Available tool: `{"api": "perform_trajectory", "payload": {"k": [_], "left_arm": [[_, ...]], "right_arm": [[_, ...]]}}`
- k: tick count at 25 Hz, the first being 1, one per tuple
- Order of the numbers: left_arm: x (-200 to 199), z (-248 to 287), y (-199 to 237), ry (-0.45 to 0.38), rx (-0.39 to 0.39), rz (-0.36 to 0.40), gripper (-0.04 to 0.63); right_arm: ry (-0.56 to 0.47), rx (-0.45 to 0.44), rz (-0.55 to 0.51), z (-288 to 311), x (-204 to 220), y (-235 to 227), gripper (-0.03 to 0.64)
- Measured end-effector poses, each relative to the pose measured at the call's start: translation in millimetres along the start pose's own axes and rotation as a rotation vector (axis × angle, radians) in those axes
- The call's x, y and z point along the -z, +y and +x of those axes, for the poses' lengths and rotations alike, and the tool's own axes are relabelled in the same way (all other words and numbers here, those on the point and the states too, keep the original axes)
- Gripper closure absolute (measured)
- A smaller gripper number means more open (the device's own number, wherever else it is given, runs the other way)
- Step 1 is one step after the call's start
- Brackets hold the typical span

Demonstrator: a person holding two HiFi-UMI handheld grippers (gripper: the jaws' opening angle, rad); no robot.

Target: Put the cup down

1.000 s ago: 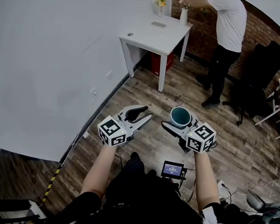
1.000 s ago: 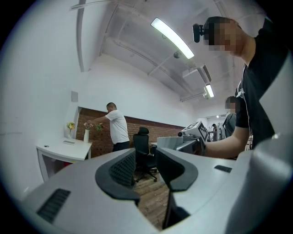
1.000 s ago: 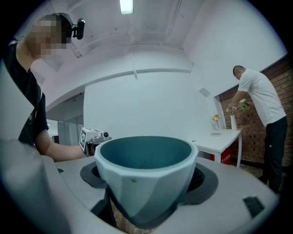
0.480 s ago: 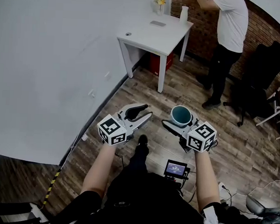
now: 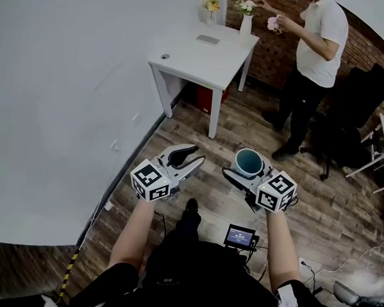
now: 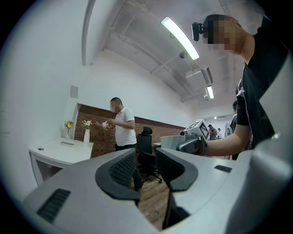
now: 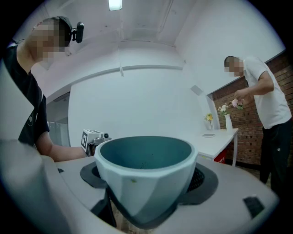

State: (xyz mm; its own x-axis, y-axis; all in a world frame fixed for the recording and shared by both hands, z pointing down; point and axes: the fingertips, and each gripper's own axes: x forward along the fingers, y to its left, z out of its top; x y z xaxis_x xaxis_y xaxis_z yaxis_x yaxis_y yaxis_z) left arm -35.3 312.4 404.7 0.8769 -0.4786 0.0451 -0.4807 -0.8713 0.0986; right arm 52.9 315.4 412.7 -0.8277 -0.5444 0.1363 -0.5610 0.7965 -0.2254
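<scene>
- Between the jaws of the right gripper (image 5: 244, 169), the cup (image 5: 248, 162) sits upright with its mouth up. It has a teal inside and a pale, faceted outside, and the dark ribbed pads press on its two sides.
- Held that way, the cup hangs in the air over the wooden floor (image 5: 245, 127), well apart from the white table (image 5: 204, 51).
- The right forearm (image 5: 278, 247) is bare. It reaches straight forward from the body, with the marker cube (image 5: 277, 190) at its far end turned upward.
- The left forearm (image 5: 131, 233), also bare, runs forward alongside it, and the two grippers are level and near each other.
- The left gripper (image 5: 194, 157) points ahead and a little to the right. Its jaws stand a narrow gap apart with nothing in them, and only floor shows through the slit.
- Both cubes carry black-and-white square patterns and no words.
- A small screen (image 5: 239, 236) at the person's waist glows blue, but its print is too small to read.
- On the table stand a white vase of flowers (image 5: 245, 21) and a smaller bunch (image 5: 210, 6). A flat grey thing (image 5: 208, 39) and a small round thing (image 5: 164, 56) lie nearer.
- A red box (image 5: 211, 93) sits under the table.
- Beside the table, before the brick wall (image 5: 274, 51), a person in a white shirt (image 5: 320, 44) holds something pink near the vase.
- A black office chair (image 5: 356, 107) stands just behind that person.
</scene>
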Motion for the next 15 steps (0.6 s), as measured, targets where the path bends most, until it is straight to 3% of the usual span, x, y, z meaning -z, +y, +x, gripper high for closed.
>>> {"api": "perform_trajectory", "payload": {"k": [15], "left_arm": [[-18.5, 49.2, 150.8, 0.02, 0.084, -0.018, 0.462]], "right_arm": [[0.021, 0.049, 0.033, 117.1, -45.0, -109.8, 0.202]]}}
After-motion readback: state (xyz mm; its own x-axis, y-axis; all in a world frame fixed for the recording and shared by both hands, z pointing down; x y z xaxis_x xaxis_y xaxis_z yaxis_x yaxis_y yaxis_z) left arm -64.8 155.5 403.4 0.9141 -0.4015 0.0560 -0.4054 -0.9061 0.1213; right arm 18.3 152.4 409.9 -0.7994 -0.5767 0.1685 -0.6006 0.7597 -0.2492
